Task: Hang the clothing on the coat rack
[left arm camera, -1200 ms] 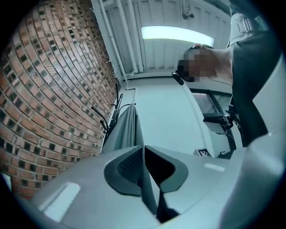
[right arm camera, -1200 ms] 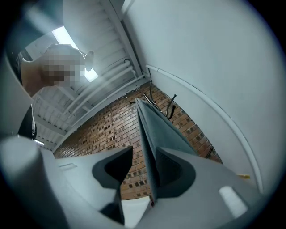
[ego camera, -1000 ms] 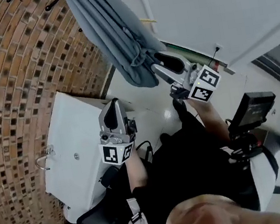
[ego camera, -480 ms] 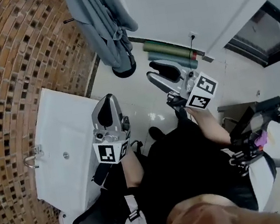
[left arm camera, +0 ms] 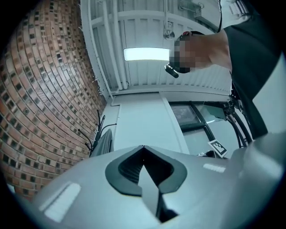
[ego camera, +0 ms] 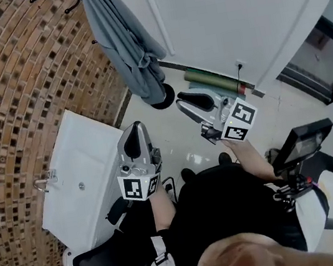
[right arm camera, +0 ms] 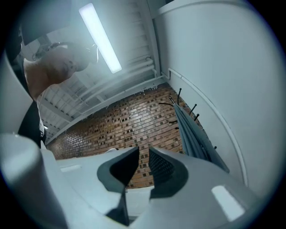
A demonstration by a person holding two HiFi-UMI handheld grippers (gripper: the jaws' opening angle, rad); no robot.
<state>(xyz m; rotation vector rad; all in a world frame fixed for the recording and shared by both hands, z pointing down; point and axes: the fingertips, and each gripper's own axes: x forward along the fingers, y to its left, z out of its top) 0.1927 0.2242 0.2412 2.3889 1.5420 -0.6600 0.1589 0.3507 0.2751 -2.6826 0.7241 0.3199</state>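
Clothing (ego camera: 124,48) hangs at the far left of the scene, a single grey garment draped in long folds from the coat rack (ego camera: 162,96), close against the brick wall (ego camera: 8,92) and reaching almost down to the rack's round black base. It looks soft, limp and fairly light, with no stiffness of its own, so it would probably sag and slide wherever it is pinched. The best hold is likely high up, at the collar or the thick bunched part near the hook, rather than on a loose lower fold that would just stretch away. The left gripper (ego camera: 134,128) sits near the person, over the white basin unit (ego camera: 85,174), with its jaws pressed fully together and nothing between them. The right gripper (ego camera: 185,101) is further right, well apart from the garment. Its jaws have just been closing, and they stand with a narrow gap that holds nothing. In the right gripper view the garment shows beyond the jaws at the right, under thin black hooks (right arm camera: 178,91). By count there is one garment, one rack with several hooks, two grippers, and one basin unit with one tap (ego camera: 46,179). Judging by how it lies, the garment is already on the rack
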